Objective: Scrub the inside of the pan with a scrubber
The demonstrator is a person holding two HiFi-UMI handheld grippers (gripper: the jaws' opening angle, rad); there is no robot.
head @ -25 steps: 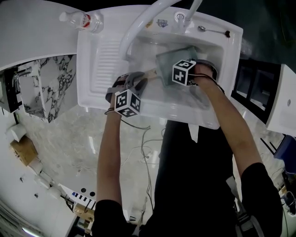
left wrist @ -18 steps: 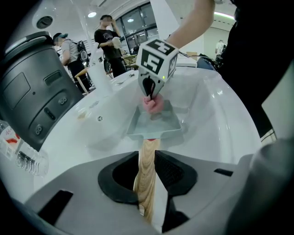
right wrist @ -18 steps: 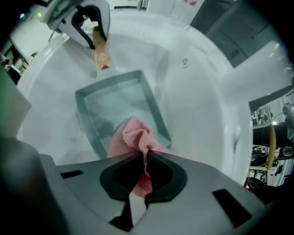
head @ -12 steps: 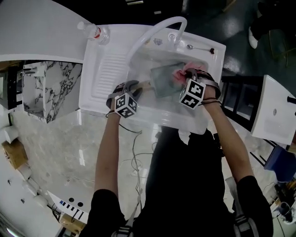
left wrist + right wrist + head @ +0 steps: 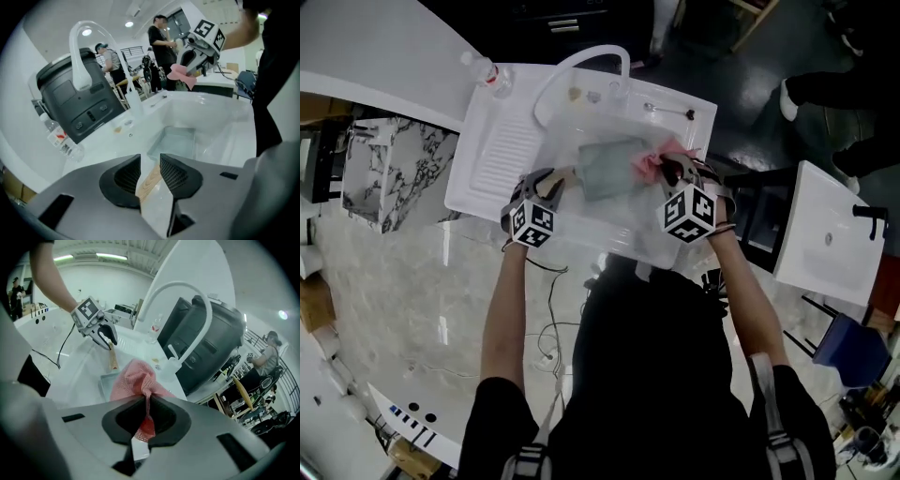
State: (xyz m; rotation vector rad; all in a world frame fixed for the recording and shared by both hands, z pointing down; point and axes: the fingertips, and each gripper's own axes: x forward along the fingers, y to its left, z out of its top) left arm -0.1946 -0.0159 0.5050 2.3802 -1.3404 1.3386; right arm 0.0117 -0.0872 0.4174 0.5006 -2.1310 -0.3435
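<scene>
A square grey-green pan (image 5: 607, 167) lies in the basin of the white sink (image 5: 492, 150). Its wooden handle (image 5: 565, 173) points left. My left gripper (image 5: 555, 178) is closed on that handle (image 5: 149, 180); its jaws have just been opening, and the wood still fills the gap between the pads. My right gripper (image 5: 667, 171) hangs above the pan's right edge, shut on a pink mesh scrubber (image 5: 649, 161). In the right gripper view the scrubber (image 5: 138, 380) bunches out in front of the jaws, clear of the pan (image 5: 105, 383).
A curved white faucet (image 5: 581, 66) arches over the back of the basin. A plastic bottle (image 5: 487, 75) lies at the sink's back left corner. A black appliance (image 5: 79, 103) stands behind the sink. People stand in the background. A white table (image 5: 825, 234) is to the right.
My right gripper has lifted the pink scrubber up out of the pan and to the right. The left gripper has risen a little with the handle between its jaws.
</scene>
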